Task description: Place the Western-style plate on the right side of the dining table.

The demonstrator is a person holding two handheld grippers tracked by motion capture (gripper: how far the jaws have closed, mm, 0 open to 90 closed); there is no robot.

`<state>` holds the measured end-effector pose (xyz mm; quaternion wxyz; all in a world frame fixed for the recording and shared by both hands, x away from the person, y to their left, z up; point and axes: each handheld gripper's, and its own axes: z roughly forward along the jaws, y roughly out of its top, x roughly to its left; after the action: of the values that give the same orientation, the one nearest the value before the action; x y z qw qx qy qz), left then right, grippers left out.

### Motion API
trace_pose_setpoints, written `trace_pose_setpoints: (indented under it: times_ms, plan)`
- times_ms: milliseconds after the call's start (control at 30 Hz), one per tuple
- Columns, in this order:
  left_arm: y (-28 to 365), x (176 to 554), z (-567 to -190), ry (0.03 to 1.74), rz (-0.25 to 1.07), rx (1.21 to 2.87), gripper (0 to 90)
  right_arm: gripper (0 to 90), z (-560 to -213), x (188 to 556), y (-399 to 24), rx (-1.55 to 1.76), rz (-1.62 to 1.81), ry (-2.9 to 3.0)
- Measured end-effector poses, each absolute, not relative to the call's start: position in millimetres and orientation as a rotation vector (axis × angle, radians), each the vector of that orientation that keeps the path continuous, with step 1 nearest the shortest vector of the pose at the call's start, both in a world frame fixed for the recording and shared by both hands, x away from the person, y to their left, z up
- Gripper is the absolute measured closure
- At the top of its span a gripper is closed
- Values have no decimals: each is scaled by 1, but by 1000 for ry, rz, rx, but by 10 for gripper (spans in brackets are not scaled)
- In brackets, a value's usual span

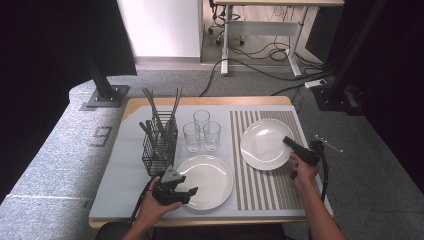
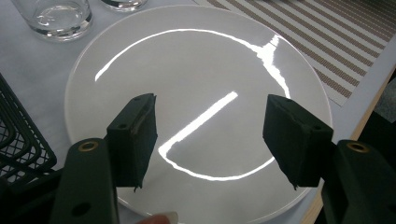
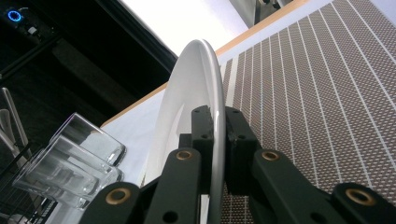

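A white plate (image 1: 205,180) lies on the grey mat near the table's front. My left gripper (image 1: 187,192) hovers at its left rim, open. In the left gripper view the open gripper (image 2: 210,135) looks down on this plate (image 2: 187,60), with nothing between the pads. A second white plate (image 1: 262,142) rests on the striped placemat (image 1: 265,185). My right gripper (image 1: 290,143) is shut on that plate's right rim. In the right gripper view the gripper (image 3: 217,133) clamps the thin rim of the plate (image 3: 187,93), which rises edge-on above the placemat (image 3: 317,93).
A black wire basket (image 1: 159,147) holding long utensils stands at the left. Three clear glasses (image 1: 201,132) cluster behind the near plate, also seen as glasses (image 3: 70,158) beside the held plate. The table's wooden front edge (image 1: 200,222) runs close under both hands.
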<state>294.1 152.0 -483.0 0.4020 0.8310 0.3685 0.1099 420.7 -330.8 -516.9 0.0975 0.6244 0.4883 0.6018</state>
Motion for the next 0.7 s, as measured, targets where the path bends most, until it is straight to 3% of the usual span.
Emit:
trace_pose_setpoints:
  times_ms: [700]
  plan:
    - [152, 294, -483, 928, 282, 2104, 352, 830, -521, 424, -333, 1839, 1734, 1470]
